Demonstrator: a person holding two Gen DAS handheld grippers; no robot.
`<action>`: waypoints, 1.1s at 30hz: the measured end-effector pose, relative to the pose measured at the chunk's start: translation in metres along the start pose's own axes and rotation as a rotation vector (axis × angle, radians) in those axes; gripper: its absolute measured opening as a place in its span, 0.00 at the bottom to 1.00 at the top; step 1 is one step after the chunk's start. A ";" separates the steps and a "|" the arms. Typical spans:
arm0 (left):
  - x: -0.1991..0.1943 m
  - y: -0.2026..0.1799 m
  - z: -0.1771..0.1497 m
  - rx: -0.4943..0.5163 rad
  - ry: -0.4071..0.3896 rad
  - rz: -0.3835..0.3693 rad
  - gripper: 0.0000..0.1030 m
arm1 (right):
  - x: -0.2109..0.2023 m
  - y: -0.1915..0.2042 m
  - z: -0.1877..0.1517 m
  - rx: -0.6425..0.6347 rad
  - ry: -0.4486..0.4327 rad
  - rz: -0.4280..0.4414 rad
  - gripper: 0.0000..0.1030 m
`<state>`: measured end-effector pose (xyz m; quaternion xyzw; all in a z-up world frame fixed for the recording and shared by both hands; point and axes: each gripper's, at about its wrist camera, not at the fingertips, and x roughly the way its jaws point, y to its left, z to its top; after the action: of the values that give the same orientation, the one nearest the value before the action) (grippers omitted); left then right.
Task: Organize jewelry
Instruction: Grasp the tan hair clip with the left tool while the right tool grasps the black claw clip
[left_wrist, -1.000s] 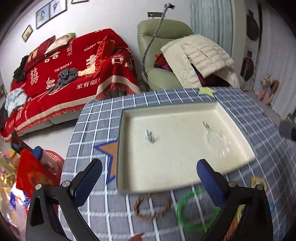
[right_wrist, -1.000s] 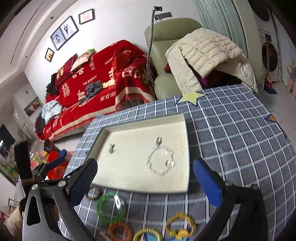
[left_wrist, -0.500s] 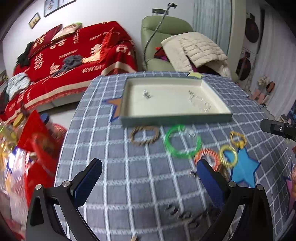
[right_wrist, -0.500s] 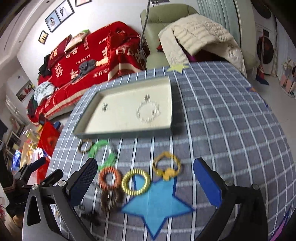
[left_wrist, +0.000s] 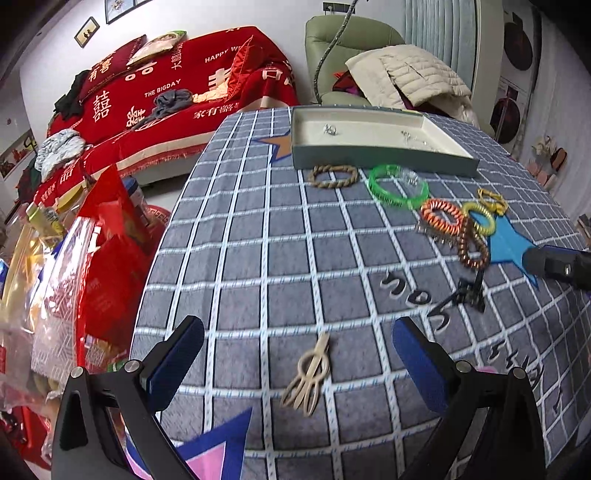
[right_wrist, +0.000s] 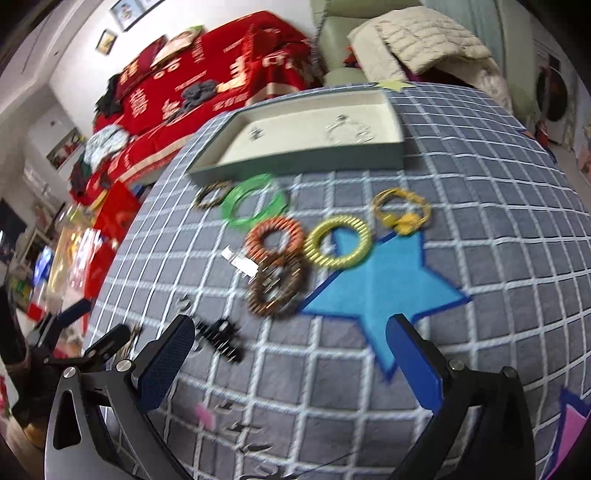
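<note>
Left gripper (left_wrist: 297, 360): fingers apart, empty, over a beige clip (left_wrist: 307, 376) near the tabletop's (left_wrist: 240, 258) front edge.
Right gripper (right_wrist: 290, 360): fingers apart, empty.
Tray (left_wrist: 380, 153): far edge; bracelets (right_wrist: 295, 229) lay loose before it.

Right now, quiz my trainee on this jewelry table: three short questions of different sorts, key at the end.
1. True or false: the green bangle lies inside the tray.
2. Which item lies nearest the left gripper? A) beige hair clip B) yellow coil hair tie C) braided rope bracelet
3. Fill in: both the left gripper and the right gripper are ____ and hold nothing.

Key: 1 false; 2 A; 3 open
</note>
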<state>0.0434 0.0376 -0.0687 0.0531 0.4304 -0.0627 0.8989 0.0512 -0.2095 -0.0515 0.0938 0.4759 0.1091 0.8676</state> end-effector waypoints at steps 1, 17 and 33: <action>0.000 0.001 -0.003 -0.001 0.001 0.001 1.00 | 0.001 0.005 -0.004 -0.014 0.002 -0.001 1.00; 0.016 0.005 -0.015 -0.027 0.041 -0.028 0.97 | 0.028 0.042 -0.014 -0.106 0.038 0.011 0.68; 0.015 -0.003 -0.020 0.004 0.044 -0.072 0.69 | 0.039 0.047 -0.015 -0.133 0.047 -0.013 0.20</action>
<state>0.0374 0.0369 -0.0930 0.0410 0.4517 -0.0947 0.8862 0.0546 -0.1523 -0.0782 0.0305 0.4885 0.1371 0.8612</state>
